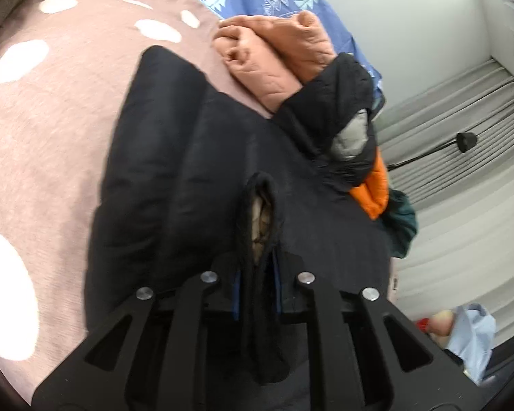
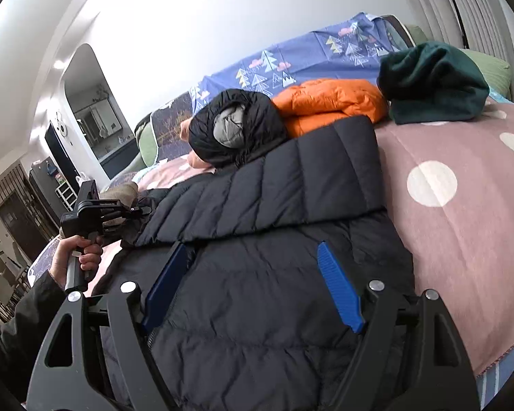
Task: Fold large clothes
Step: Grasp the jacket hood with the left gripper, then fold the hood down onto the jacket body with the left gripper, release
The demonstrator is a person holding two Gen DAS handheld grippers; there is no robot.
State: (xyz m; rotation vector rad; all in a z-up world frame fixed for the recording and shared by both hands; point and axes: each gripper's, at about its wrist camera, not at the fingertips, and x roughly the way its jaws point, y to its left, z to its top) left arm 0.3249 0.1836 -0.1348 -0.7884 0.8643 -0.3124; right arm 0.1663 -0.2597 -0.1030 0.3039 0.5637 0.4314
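Note:
A large black puffer jacket [image 2: 264, 239] lies spread on the pink dotted blanket [image 2: 462, 205], one part folded across its upper half. My right gripper [image 2: 253, 250] is open just above the jacket's middle, blue fingers [image 2: 339, 291] wide apart and empty. My left gripper [image 1: 257, 274] is shut on a raised fold of the jacket's edge [image 1: 260, 212], with tan lining showing in the fold. In the right wrist view the left gripper [image 2: 133, 210] sits at the jacket's left side, held by a hand.
Folded clothes lie at the blanket's far side: a peach quilted piece [image 1: 274, 54], a black bundle with grey lining [image 2: 236, 126], an orange puffer [image 2: 329, 102] and a dark green garment [image 2: 431, 82]. A blue tree-print sheet [image 2: 291, 65] covers the back. Curtains [image 1: 455, 130] hang nearby.

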